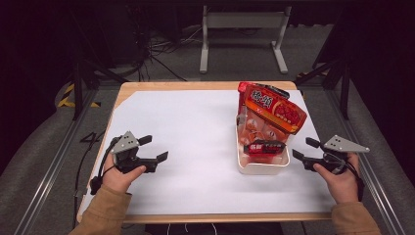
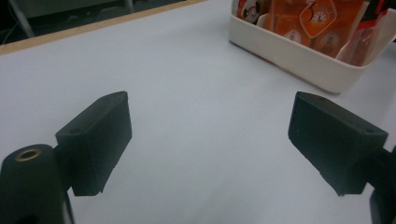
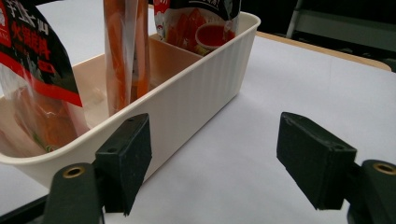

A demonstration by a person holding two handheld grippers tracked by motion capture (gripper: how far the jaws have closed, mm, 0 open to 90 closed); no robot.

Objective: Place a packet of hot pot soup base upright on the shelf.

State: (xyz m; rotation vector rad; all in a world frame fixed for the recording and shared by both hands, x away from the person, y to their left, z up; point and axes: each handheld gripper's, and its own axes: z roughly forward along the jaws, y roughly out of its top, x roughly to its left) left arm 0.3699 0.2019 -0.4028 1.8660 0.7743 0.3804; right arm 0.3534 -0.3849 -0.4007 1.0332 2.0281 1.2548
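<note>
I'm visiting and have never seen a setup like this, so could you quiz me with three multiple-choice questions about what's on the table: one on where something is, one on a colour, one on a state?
1. Where does the white bin stand on the table?
A. On the side of the person's right hand
B. On the side of the person's left hand
C. At the far left corner

2. What colour is most of the snack packets in the bin?
A. Blue
B. Red and orange
C. Green

3. How do the two grippers stand?
A. Both shut on packets
B. One open, one shut
C. Both open and holding nothing

Answers:
1. A: the high view shows the bin just beside the right gripper.
2. B: the wrappers are red and orange in each view.
3. C: the left gripper and the right one both have their jaws spread over bare table.
</note>
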